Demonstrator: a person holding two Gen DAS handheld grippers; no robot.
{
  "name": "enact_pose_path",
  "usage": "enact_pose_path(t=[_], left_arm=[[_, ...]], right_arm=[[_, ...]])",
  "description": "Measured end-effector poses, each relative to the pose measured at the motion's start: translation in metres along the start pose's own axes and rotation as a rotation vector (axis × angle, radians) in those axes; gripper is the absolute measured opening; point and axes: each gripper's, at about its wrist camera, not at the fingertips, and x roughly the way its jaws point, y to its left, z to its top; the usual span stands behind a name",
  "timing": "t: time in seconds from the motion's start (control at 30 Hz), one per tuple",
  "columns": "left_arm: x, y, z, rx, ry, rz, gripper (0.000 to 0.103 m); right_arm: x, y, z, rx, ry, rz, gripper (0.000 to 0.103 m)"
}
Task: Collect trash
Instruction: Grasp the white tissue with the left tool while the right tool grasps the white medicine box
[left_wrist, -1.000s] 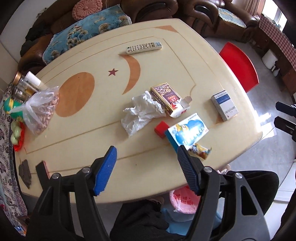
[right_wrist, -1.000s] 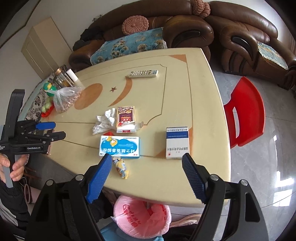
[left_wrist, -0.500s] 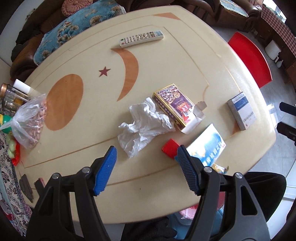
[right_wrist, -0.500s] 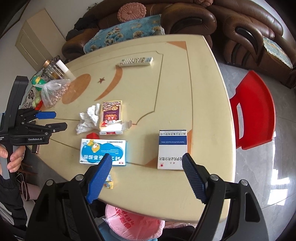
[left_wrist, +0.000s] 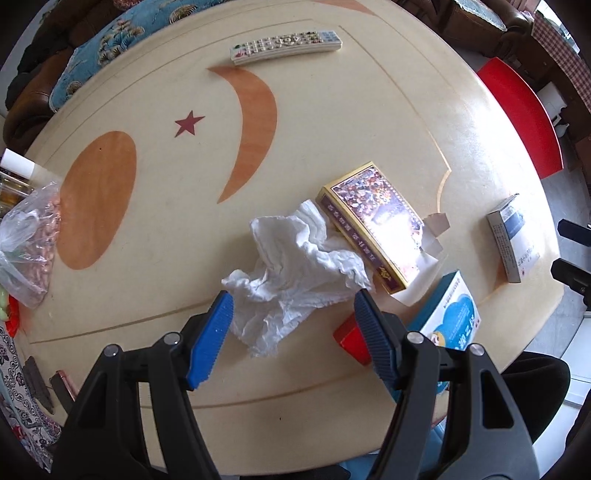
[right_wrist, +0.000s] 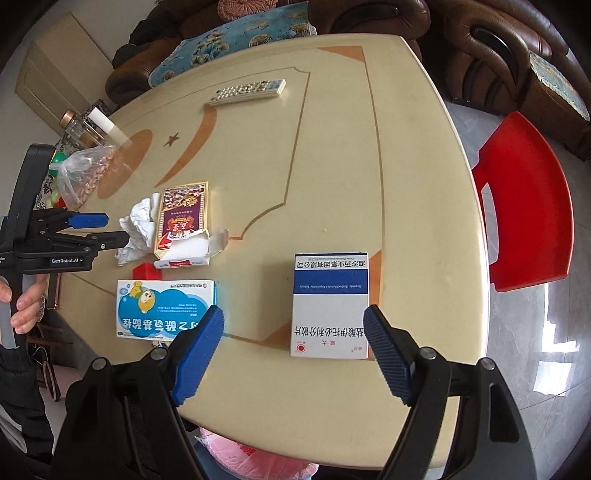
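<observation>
A crumpled white tissue (left_wrist: 295, 273) lies mid-table, and my left gripper (left_wrist: 293, 306) hovers open right over its near part, pads apart from it. The same left gripper (right_wrist: 98, 229) shows from the side in the right wrist view, beside the tissue (right_wrist: 138, 225). A torn-open purple and gold box (left_wrist: 373, 225) lies next to the tissue. A small red piece (left_wrist: 351, 338) and a light-blue cartoon box (right_wrist: 164, 308) lie nearer the front edge. My right gripper (right_wrist: 293, 330) stands open above the near end of a white and blue medicine box (right_wrist: 330, 304).
A remote control (right_wrist: 249, 92) lies at the far side of the cream table (right_wrist: 406, 221). A clear bag of nuts (left_wrist: 31, 236) and jars (right_wrist: 83, 127) stand at the left edge. A red chair (right_wrist: 524, 218) is on the right. A pink bag (right_wrist: 255, 456) hangs below the front edge.
Both grippers have come down toward the table. The left one has moved over the tissue, the right one toward the white and blue box. Neither opening has changed.
</observation>
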Motion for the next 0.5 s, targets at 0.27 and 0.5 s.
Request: enact_pose_path(t=[0.27, 0.5], left_arm=[[0.020, -0.001, 0.003, 0.001, 0.028, -0.009, 0.067], [0.031, -0.002, 0.003, 0.007, 0.041, -0.006, 0.067]], right_arm=[[0.024, -0.003, 0.004, 0.007, 0.036, -0.008, 0.076], [0.034, -0.005, 0.008, -0.012, 0.035, -0.055, 0.076]])
